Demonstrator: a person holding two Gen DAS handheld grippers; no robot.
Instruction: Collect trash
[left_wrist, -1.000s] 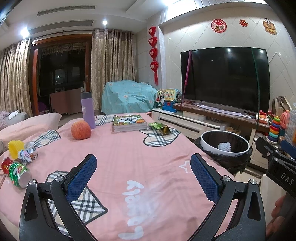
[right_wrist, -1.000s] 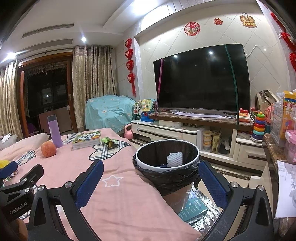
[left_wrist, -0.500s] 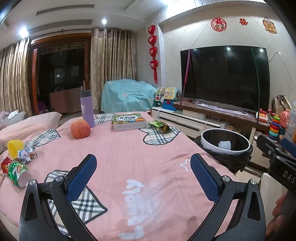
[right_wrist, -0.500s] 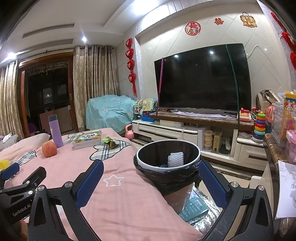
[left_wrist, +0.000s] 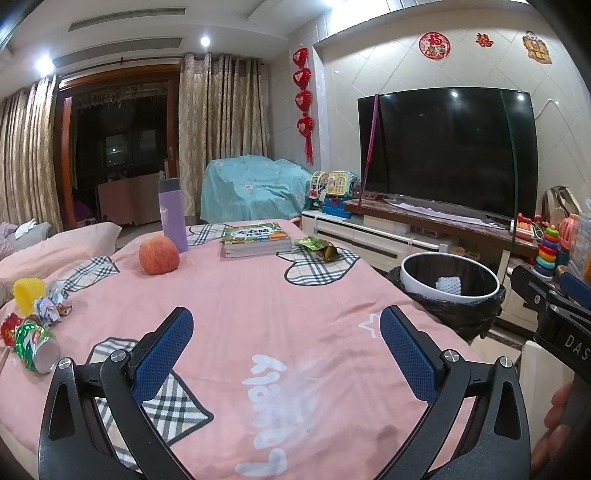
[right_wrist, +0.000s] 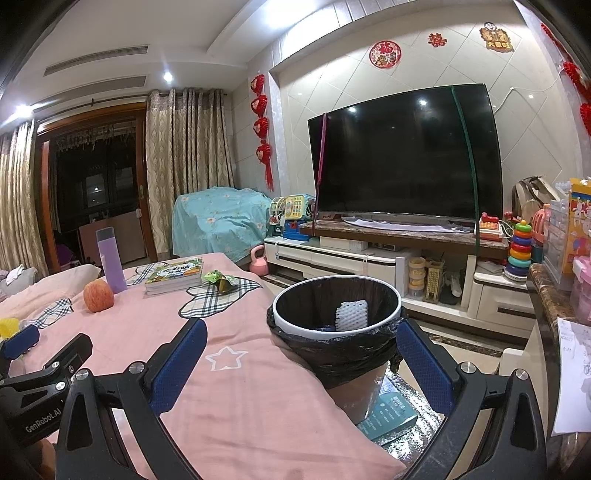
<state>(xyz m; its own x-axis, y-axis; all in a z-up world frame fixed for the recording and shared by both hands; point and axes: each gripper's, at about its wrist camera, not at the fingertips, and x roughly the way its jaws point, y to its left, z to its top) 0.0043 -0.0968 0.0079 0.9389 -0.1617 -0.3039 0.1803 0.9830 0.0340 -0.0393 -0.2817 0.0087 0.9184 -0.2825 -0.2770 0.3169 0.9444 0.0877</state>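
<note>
A bin with a black liner stands right of the pink-covered table; it holds a white foam net. In the right wrist view the bin is close ahead. On the table's left edge lie a crushed can, crumpled wrappers and a yellow foam net. A green snack wrapper lies at the far side, also in the right wrist view. My left gripper is open and empty over the table. My right gripper is open and empty before the bin.
An apple, a purple bottle and a stack of books sit at the far side of the table. A TV on a low cabinet stands behind the bin. A small book lies on the floor by the bin.
Both views shift only slightly. Both grippers stay open and empty, and nothing on the table has moved.
</note>
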